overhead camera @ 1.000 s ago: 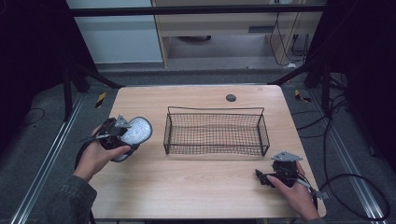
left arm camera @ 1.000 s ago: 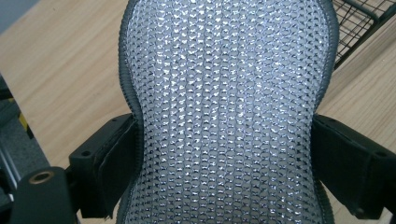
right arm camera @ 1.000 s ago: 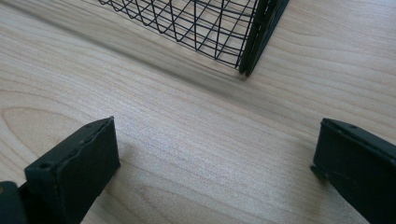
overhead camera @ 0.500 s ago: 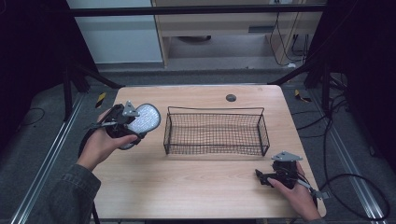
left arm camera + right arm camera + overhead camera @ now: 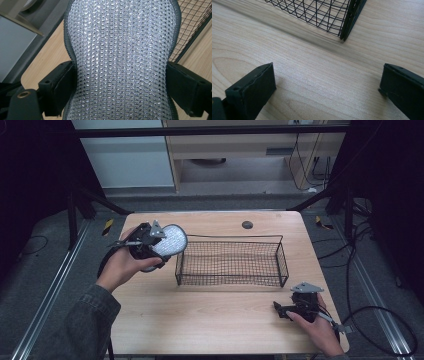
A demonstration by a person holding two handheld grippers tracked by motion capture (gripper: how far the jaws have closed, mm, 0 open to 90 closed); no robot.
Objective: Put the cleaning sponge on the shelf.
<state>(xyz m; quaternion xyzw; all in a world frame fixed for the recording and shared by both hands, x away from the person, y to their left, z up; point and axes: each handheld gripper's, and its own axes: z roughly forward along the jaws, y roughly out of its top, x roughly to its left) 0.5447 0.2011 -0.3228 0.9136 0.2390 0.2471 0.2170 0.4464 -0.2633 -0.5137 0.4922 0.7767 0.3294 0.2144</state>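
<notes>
We clamp the silver mesh scrubber [image 5: 122,60] in our left gripper [image 5: 150,245] beside the wire basket [image 5: 230,262]; our right gripper [image 5: 327,87] rests wide-jawed.

A light wooden table [image 5: 200,320] carries a black wire basket [image 5: 230,262] near its middle. A small dark round disc [image 5: 247,225] sits at the far edge. The right gripper [image 5: 280,310] rests on the near right corner.

Left gripper [image 5: 159,241] carrying silver mesh pad [image 5: 170,240] risen off table, moved toward wire basket [image 5: 230,262]; jaws closing further on pad.
</notes>
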